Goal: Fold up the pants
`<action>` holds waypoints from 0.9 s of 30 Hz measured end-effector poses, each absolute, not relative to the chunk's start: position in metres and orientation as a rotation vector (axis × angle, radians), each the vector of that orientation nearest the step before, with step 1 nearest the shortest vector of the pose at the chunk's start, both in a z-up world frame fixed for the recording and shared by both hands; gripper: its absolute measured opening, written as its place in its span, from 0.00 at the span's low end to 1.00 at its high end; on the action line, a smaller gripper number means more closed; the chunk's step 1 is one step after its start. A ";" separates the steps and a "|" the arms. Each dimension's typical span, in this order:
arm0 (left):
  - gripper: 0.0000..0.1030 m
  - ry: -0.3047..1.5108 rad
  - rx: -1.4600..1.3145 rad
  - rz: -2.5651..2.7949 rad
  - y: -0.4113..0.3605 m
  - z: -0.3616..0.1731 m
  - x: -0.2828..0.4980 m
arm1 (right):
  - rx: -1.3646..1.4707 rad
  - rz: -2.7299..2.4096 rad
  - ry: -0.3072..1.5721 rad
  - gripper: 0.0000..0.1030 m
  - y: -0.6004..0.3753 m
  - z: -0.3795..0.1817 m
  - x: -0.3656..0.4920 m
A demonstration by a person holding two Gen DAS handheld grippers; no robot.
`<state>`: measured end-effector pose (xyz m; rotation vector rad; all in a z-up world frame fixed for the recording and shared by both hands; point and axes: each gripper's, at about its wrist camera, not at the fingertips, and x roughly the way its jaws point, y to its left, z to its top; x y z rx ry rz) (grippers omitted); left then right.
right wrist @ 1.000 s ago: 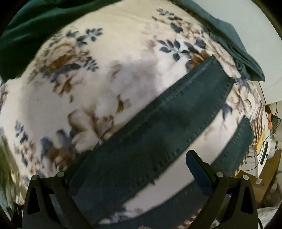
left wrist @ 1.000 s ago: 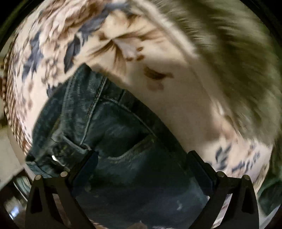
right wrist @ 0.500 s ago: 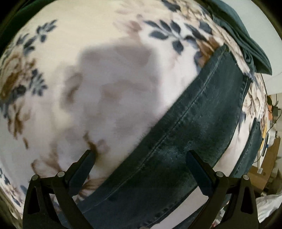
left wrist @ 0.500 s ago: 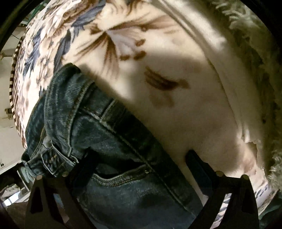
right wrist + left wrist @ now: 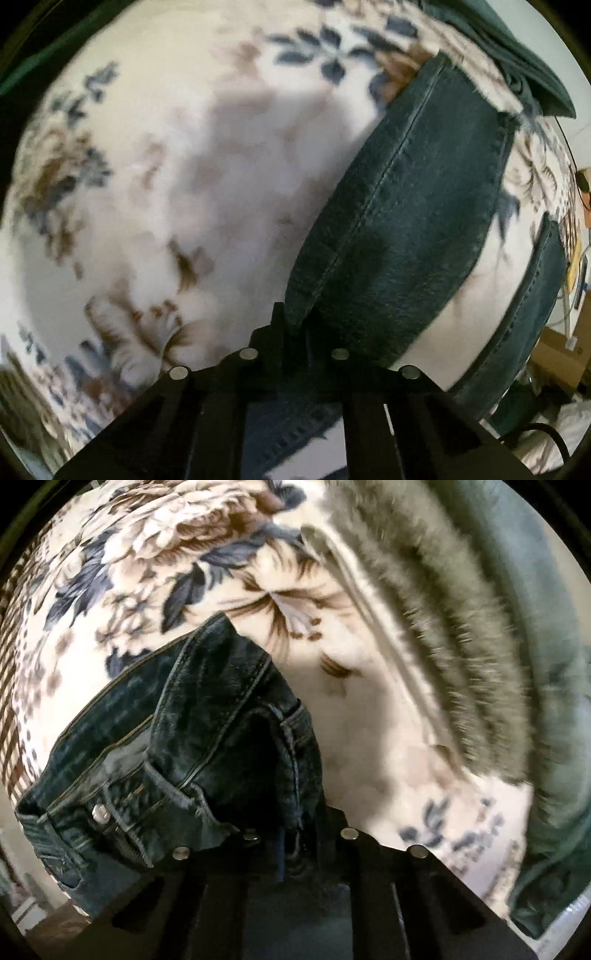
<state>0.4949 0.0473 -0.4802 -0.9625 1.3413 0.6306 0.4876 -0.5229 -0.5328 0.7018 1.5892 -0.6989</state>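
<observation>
Left wrist view: left gripper (image 5: pixel 295 834) clenches the jeans (image 5: pixel 207 738) at the waistband; right gripper (image 5: pixel 295 343) pinches a leg seam. Denim looks heavy, limp; seams grip best.

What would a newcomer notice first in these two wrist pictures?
First, the dark blue denim pants, whose bunched waistband with a metal button fills the lower left of the left wrist view, pinched in the left hand-held gripper. Next, one long pant leg rising from the right hand-held gripper, also shut on denim. Under everything lies a cream fleece blanket with blue and brown flowers.
</observation>
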 end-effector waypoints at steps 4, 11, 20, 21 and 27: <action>0.07 1.254 -0.960 0.519 0.065 -0.452 0.461 | 0.673 -0.600 1.471 0.07 -0.516 -0.476 0.459; 0.07 1.221 -0.902 0.405 0.080 -0.440 0.332 | 0.666 -0.500 1.394 0.07 -0.544 -0.415 0.367; 0.08 1.190 -1.068 0.514 0.072 -0.540 0.215 | 0.632 -0.512 1.489 0.07 -0.552 -0.472 0.241; 0.08 1.178 -1.086 0.489 0.074 -0.548 0.215 | 0.659 -0.508 1.506 0.07 -0.557 -0.483 0.232; 0.23 1.232 -0.938 0.475 0.070 -0.532 0.212 | 0.841 -0.503 1.522 0.65 -0.592 -0.506 0.188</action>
